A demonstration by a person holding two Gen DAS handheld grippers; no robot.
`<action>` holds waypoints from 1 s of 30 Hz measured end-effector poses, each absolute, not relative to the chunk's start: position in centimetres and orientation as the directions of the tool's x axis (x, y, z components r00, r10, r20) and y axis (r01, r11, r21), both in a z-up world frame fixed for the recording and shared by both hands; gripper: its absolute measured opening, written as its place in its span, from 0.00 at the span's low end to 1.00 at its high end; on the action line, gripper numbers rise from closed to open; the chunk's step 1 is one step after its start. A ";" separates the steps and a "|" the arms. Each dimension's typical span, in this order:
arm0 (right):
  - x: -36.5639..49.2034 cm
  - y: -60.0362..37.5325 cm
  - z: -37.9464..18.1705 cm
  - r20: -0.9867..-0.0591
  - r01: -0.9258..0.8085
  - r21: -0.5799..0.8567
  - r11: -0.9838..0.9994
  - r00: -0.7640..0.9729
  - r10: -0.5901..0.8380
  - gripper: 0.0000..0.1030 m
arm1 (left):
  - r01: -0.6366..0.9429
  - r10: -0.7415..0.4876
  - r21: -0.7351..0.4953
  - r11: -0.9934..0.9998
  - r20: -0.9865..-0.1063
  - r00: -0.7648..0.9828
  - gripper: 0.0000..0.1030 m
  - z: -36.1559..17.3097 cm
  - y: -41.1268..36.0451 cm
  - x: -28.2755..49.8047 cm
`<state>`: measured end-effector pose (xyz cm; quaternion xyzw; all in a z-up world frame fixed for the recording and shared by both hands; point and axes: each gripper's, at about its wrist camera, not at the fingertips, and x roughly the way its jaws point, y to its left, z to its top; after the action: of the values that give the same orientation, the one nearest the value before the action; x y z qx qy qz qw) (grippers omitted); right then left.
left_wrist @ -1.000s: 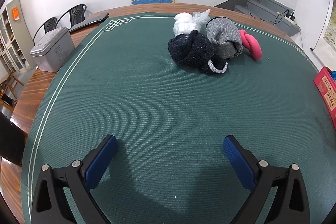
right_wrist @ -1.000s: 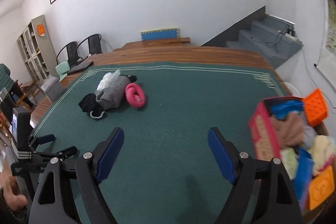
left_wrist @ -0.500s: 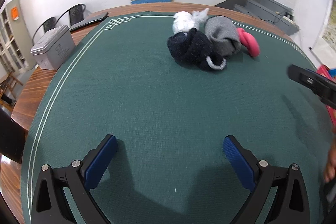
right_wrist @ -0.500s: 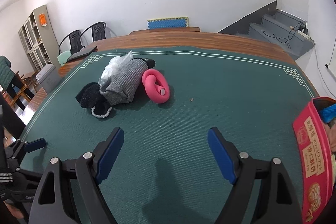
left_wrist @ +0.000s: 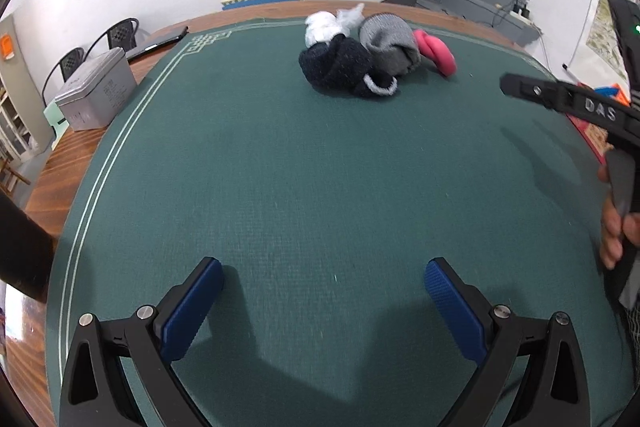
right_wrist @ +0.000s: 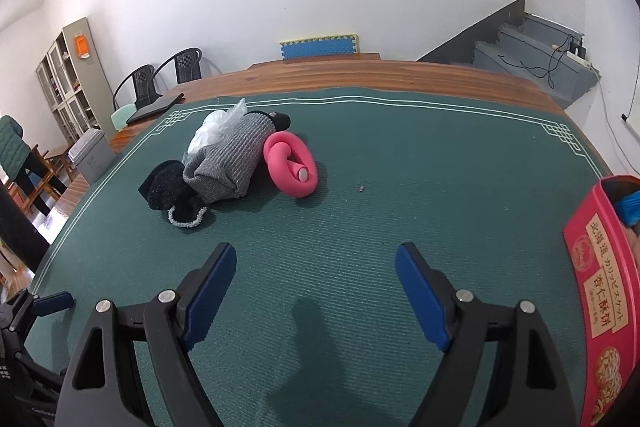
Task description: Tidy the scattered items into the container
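Observation:
A heap lies on the green mat: a black sock, a grey knitted roll, a clear plastic bag and a pink foam loop. The red container stands at the right edge, with a blue item inside. My right gripper is open and empty, short of the heap. My left gripper is open and empty, far from the heap. The right gripper's body shows at the right of the left wrist view.
A grey metal box sits on the wooden table edge left of the mat. A dark flat case lies beyond it. Chairs and a cabinet stand at the far left. A small crumb lies on the mat.
My right gripper has swung left from the container toward the heap and come closer to it; it has entered the left wrist view. My left gripper has barely moved.

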<state>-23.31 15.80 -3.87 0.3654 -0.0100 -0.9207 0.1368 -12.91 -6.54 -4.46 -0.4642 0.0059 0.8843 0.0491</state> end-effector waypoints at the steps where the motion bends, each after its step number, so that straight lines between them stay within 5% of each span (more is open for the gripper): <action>1: -23.3 15.8 -3.9 -0.669 0.245 0.120 -0.962 -0.696 -0.260 0.82 | -0.103 0.088 -0.038 -0.994 -0.835 -0.543 0.99 -4.4 -6.6 -13.2; 10: -23.4 16.1 -4.0 -0.666 0.239 0.135 -0.961 -0.696 -0.267 0.82 | 0.016 0.221 -0.270 -0.963 -0.820 -0.527 0.99 -3.0 -7.8 -17.4; 20: -23.2 16.2 -3.9 -0.657 0.240 0.138 -0.961 -0.704 -0.271 0.82 | 0.156 0.012 -0.153 -0.976 -0.751 -0.660 0.99 -1.7 -6.7 -26.1; 30: -23.0 15.9 -4.1 -0.654 0.235 0.130 -0.963 -0.710 -0.262 0.82 | 0.141 0.135 -0.287 -0.947 -0.758 -0.638 0.99 -3.4 -8.3 -29.6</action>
<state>-23.04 15.94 -4.11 0.3562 -0.0186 -0.9245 0.1343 -29.56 -8.34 -3.36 -0.4255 -0.1623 0.8903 -0.0019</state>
